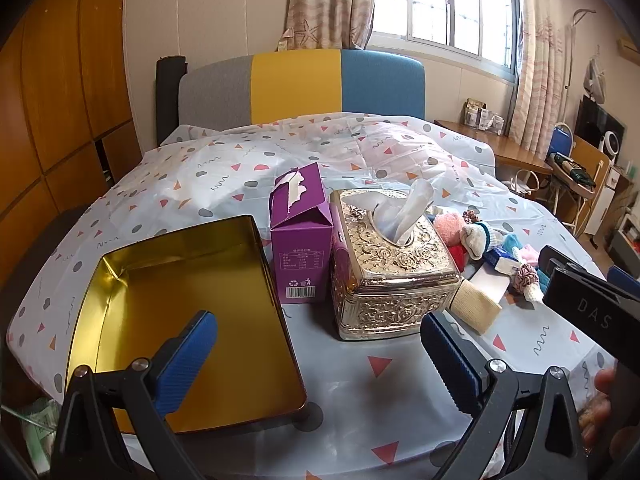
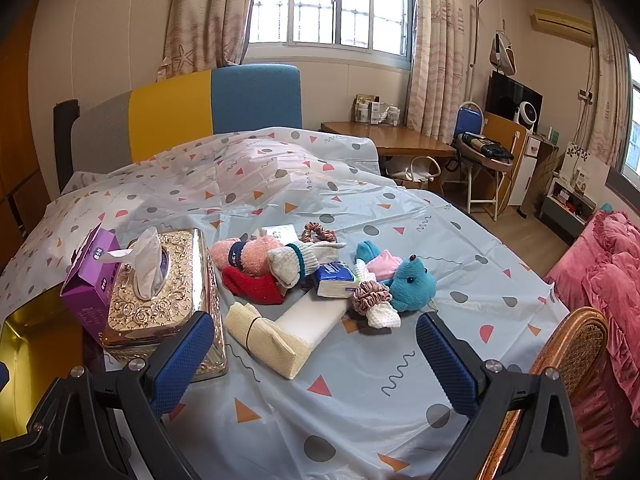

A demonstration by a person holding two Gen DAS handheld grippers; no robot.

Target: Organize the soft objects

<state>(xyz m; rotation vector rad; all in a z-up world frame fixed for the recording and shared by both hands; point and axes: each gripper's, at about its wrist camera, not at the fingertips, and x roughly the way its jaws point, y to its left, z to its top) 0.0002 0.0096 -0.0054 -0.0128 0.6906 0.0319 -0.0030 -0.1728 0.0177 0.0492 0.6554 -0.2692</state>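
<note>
I saw the tin left of the tissue box, the carton between them, and soft things heaped to its right.

Gold embossed tissue box, purple carton, teal plush, triangle-patterned pale cloth.

Black hand-held gripper, blue ribbed pads, silver screws
</note>
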